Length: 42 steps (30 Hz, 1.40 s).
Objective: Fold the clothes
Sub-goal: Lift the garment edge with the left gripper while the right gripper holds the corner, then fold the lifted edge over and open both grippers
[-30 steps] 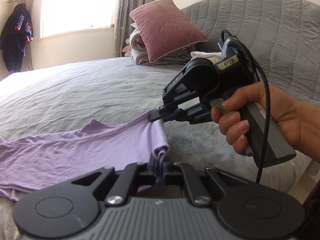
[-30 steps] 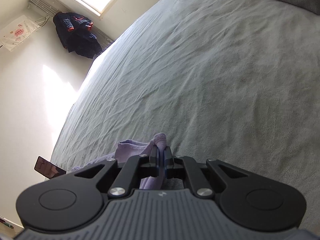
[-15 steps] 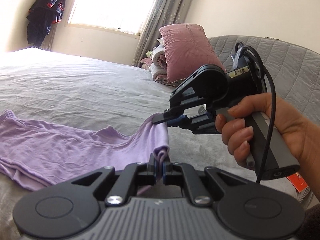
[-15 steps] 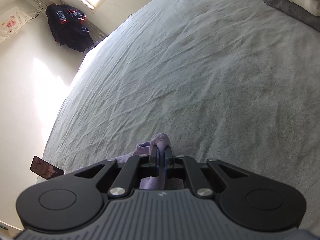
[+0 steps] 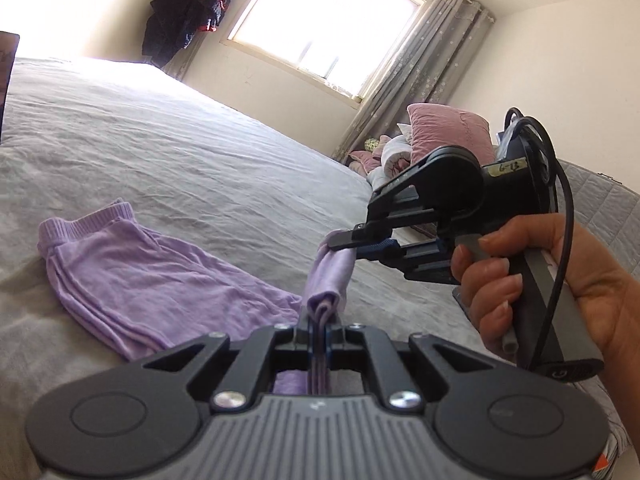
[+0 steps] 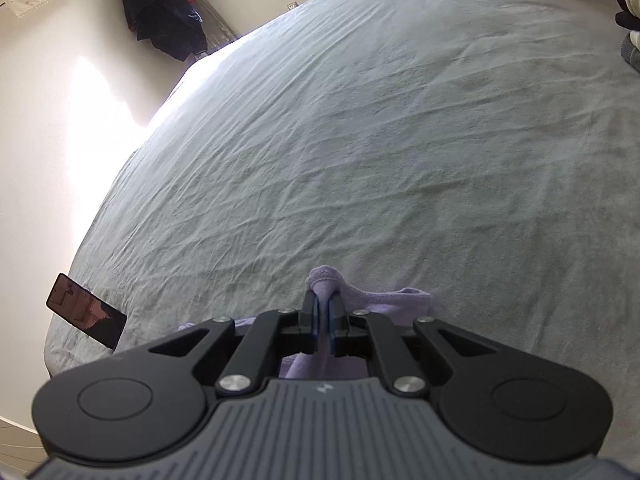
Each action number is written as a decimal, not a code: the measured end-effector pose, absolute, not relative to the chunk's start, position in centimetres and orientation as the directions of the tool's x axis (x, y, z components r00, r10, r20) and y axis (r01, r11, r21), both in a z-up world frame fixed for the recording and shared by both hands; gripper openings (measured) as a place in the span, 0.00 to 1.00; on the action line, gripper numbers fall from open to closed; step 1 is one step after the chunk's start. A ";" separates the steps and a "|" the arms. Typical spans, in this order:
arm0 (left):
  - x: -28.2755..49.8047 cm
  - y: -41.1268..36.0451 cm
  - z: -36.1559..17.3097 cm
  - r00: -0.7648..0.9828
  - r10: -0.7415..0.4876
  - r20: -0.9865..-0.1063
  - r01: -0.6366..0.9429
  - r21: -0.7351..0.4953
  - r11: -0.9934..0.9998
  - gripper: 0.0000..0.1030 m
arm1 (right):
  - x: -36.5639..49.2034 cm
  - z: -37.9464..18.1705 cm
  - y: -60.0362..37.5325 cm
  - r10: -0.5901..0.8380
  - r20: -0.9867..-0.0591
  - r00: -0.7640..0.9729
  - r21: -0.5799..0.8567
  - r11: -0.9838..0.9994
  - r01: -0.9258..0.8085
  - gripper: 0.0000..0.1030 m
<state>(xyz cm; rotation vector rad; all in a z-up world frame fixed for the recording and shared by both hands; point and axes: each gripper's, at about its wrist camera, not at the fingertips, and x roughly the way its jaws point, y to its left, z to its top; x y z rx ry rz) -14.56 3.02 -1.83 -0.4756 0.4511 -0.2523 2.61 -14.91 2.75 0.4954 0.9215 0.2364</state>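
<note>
A lilac knit garment (image 5: 132, 276) lies on the grey bedspread (image 5: 180, 160), its ribbed band at the far left end. My left gripper (image 5: 319, 322) is shut on one bunched edge of it. My right gripper (image 5: 340, 242), held by a hand, is shut on the same edge a little farther along and above the bed, so the cloth hangs between the two. In the right wrist view my right gripper (image 6: 323, 309) pinches a lilac fold (image 6: 326, 278), with more lilac cloth (image 6: 400, 298) just beyond the fingers.
A pink pillow (image 5: 448, 132) and rolled bedding (image 5: 390, 156) sit at the bed's head by a grey quilted headboard (image 5: 608, 208). A dark jacket (image 6: 164, 8) hangs on the wall. A phone (image 6: 86, 310) leans at the bed's left edge. Folded clothes (image 6: 630, 20) lie at the far right.
Both grippers have swung with the held edge toward the ribbed end. The garment now lies shorter and doubled on the bed. Both stay shut on the cloth.
</note>
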 end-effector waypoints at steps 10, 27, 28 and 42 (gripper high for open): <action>-13.8 10.0 -3.3 0.891 -0.221 -0.397 -0.045 -0.561 0.827 0.05 | 5.0 1.6 -6.9 0.433 -0.723 0.538 0.483 0.874 -0.054 0.06; -13.9 15.3 -5.4 0.885 -0.102 -0.455 -0.221 -0.602 0.768 0.05 | 7.0 0.3 1.4 0.450 -0.745 0.493 0.447 0.885 -0.133 0.06; -13.9 15.4 -5.5 0.884 -0.096 -0.458 -0.228 -0.601 0.766 0.05 | 7.1 0.2 1.7 0.451 -0.745 0.491 0.447 0.884 -0.134 0.06; -12.2 16.6 -3.1 0.864 -0.039 -0.503 -0.276 -0.535 0.798 0.22 | 6.5 1.8 -1.8 0.503 -0.647 0.573 0.470 0.855 -0.221 0.42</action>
